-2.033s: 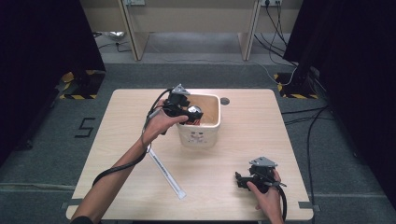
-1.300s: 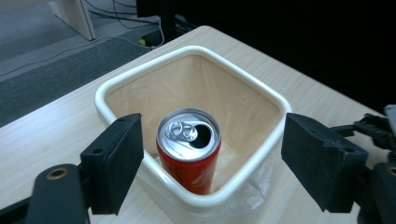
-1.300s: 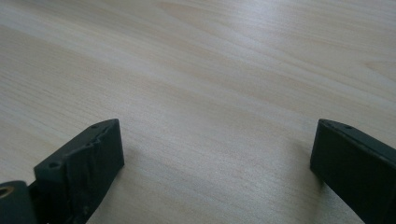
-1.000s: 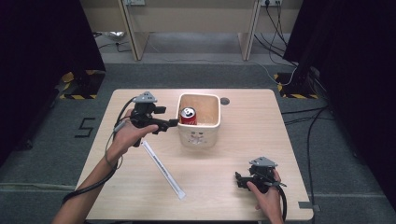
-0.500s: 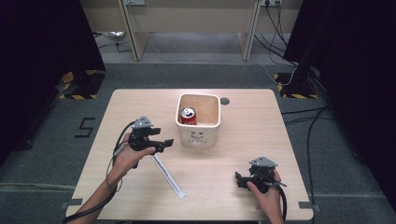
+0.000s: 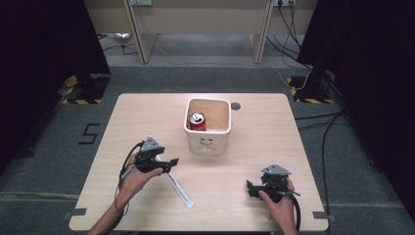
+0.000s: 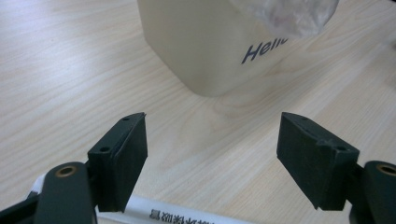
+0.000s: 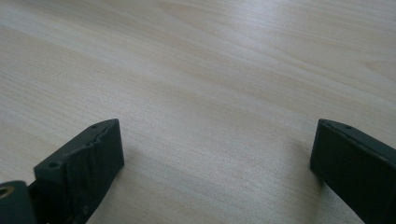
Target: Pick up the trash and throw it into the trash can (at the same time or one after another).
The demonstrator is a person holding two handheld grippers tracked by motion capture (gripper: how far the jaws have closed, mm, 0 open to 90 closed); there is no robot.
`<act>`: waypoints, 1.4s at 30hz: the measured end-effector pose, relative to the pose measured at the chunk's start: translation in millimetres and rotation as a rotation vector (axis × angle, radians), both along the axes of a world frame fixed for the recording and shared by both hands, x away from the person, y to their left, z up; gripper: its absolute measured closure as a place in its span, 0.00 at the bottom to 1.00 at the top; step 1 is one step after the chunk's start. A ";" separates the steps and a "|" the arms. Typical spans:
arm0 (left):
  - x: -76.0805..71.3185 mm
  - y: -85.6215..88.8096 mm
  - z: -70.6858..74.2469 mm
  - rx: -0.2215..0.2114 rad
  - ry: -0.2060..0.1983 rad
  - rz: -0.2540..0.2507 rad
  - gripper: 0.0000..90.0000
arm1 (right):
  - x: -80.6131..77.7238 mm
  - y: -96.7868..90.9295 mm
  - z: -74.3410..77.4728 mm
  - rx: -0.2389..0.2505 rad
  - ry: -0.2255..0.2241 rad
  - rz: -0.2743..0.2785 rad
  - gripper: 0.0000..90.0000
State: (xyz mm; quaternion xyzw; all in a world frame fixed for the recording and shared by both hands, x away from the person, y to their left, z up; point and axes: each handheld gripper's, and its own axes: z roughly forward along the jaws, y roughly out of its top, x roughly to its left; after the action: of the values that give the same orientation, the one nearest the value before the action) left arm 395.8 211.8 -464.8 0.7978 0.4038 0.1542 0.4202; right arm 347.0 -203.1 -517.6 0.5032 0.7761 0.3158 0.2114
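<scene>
left claw [image 6: 172, 162] gaping wide, closing slightly, hovering over white tube [image 6: 179, 188] at bin's [image 6: 208, 142] 7 o'clock | right claw [image 6: 249, 187] sitting wide open, empty, on surface [image 6: 244, 161]

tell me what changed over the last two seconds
The left gripper let go of the red can, now standing in the cream bin. It then drew back toward the person and sank over the white wrapped stick, its open jaws closing a little, not gripping it. The right gripper, stick and bin kept their places.

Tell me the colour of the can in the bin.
Red, with a silver top; the can shows best in the high view.
</scene>
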 end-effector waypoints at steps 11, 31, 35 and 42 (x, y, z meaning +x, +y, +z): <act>-11.7 5.0 -30.5 0.044 0.047 0.050 0.26 | 0.0 0.0 0.0 0.000 0.000 0.000 0.03; -5.3 7.2 -47.9 0.125 0.091 0.052 0.37 | -0.2 0.3 0.0 0.000 0.000 -0.001 0.04; 0.2 14.7 -45.6 0.143 0.088 0.033 0.51 | -0.2 0.3 0.0 0.000 -0.001 -0.001 0.04; 5.0 21.5 -44.0 0.149 0.091 0.018 0.66 | -0.2 0.3 0.0 0.000 -0.001 -0.001 0.04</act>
State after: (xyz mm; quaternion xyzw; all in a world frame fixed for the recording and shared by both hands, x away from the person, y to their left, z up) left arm 400.8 233.3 -508.8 0.8295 0.4170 0.1509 0.3396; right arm 346.8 -202.8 -517.6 0.5035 0.7758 0.3157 0.2119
